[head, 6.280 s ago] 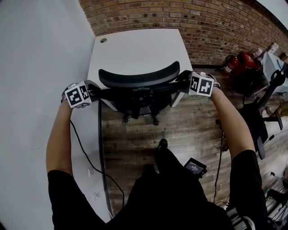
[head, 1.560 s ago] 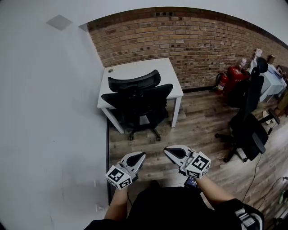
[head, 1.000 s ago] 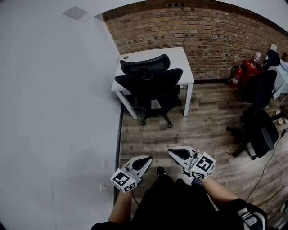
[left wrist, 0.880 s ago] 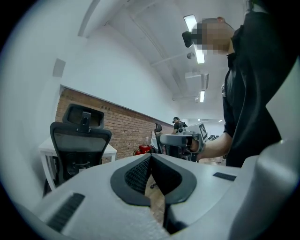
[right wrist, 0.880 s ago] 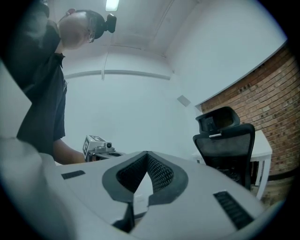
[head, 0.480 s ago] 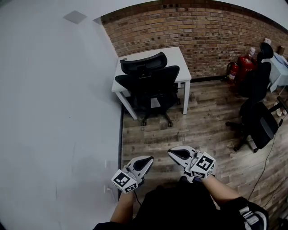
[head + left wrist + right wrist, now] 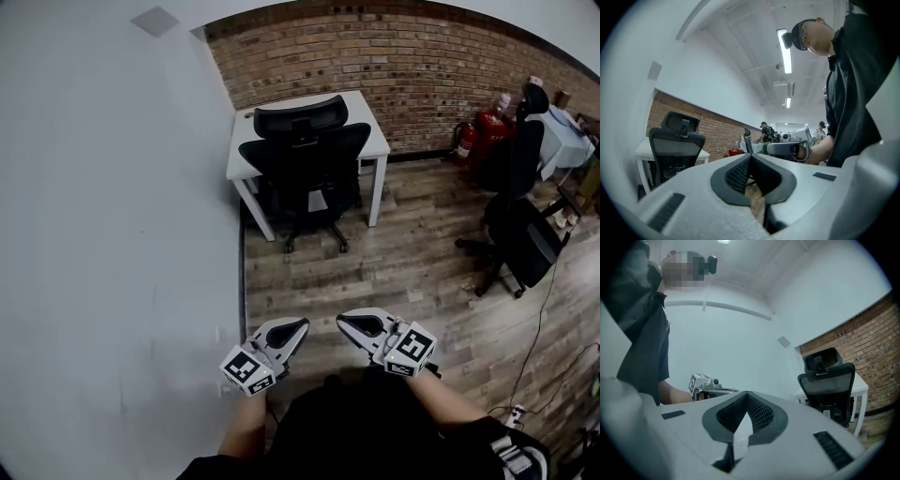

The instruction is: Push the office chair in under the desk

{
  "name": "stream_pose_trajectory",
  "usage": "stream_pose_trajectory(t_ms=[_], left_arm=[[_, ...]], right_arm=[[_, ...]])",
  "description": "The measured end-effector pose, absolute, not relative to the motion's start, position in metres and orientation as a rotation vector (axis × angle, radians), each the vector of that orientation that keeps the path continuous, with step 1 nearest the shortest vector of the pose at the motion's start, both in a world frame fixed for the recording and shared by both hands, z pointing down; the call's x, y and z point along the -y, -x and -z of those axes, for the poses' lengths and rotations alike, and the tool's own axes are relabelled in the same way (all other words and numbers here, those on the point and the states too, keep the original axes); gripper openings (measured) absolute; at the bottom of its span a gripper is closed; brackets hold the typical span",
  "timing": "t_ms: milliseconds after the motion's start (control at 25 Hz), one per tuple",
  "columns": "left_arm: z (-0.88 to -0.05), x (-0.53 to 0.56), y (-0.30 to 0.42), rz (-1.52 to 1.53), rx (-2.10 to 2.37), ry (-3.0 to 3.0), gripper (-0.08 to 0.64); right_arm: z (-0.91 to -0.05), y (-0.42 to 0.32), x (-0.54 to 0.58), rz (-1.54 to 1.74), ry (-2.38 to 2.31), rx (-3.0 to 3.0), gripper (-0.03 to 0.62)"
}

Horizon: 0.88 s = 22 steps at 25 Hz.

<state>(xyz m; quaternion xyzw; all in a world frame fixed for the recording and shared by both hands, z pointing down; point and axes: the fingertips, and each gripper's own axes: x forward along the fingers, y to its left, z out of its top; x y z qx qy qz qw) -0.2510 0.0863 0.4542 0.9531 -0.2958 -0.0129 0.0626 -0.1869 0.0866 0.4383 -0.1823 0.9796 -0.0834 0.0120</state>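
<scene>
Your office chair sits tucked at the desk, well apart from your left gripper and right gripper, both closed on nothing. On casters it likely rolls easy but swivels, so push the stiff backrest top evenly.

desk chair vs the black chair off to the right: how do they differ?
Place: the office chair stands tucked against the white desk; the right-hand chair stands free on the wood floor.
Pose: the office chair shows its back to the head view; the right-hand chair is seen more side on.
Shared: both are black, have headrests and stand on star bases.
</scene>
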Motion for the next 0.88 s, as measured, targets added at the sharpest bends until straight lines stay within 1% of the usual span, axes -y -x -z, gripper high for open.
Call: stream_pose_trajectory(t_ms=[200, 360, 560, 760, 880], left_arm=[[-0.455, -0.111, 0.266, 0.052, 0.802, -2.931, 0.015], [-0.460, -0.114, 0.274, 0.098, 0.783, -2.897, 0.015], [-0.466, -0.114, 0.262, 0.104, 0.700, -2.916, 0.016], [-0.476, -0.112, 0.238, 0.041, 0.567, -2.941, 0.017], [-0.476, -0.103, 0.227, 0.032, 0.565, -2.958, 0.017]], right_arm=[[-0.435, 0.193, -0.109, 0.238, 0.697, -3.025, 0.006], [-0.428, 0.174, -0.116, 0.203, 0.811, -2.986, 0.006], [-0.428, 0.141, -0.113, 0.204, 0.888, -2.939, 0.006], [-0.414, 0.123, -0.104, 0.090, 0.932, -2.903, 0.006], [-0.412, 0.111, -0.095, 0.047, 0.951, -2.909, 0.006]])
